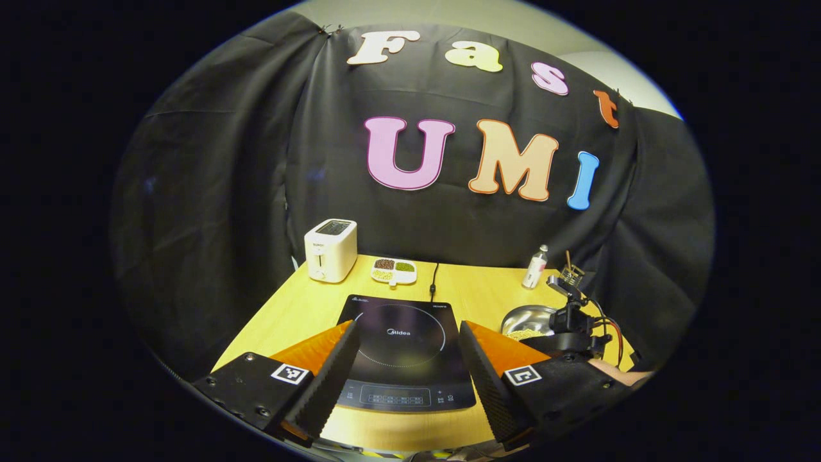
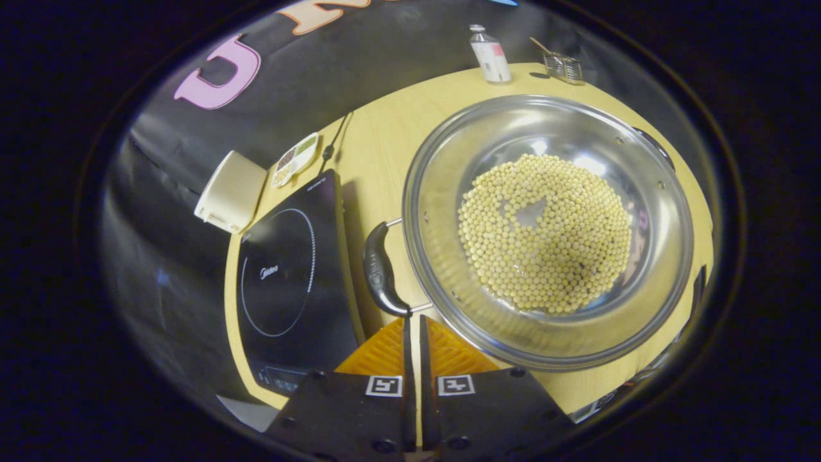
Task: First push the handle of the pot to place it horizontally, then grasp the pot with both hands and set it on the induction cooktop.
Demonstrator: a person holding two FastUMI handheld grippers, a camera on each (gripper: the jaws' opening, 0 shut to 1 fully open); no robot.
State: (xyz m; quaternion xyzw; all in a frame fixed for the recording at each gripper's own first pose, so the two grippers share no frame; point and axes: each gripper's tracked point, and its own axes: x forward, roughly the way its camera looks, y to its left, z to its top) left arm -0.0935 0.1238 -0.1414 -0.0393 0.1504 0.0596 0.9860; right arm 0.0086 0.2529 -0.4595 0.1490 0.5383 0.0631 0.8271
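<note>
A steel pot [image 2: 545, 333] holding yellow beans [image 2: 545, 234] stands on the wooden table, right of the black induction cooktop [image 2: 288, 269]. Its black side handle [image 2: 380, 269] sticks out toward the cooktop, and a second handle [image 2: 654, 149] shows on the far rim. My right gripper [image 2: 414, 321] is shut on nothing, its tips just short of the near handle's lower end. My left gripper [image 1: 407, 324] is open above the front of the cooktop [image 1: 404, 346]. In the left gripper view the pot [image 1: 526, 317] lies to the right, partly behind the right gripper's body.
A white toaster [image 1: 330, 249] and a divided dish of grains [image 1: 394, 271] stand behind the cooktop, its cord [image 1: 435, 279] running back. A small bottle [image 1: 535, 266] and a wire rack [image 1: 569, 277] stand at the back right. The table's front edge is close below my fingers.
</note>
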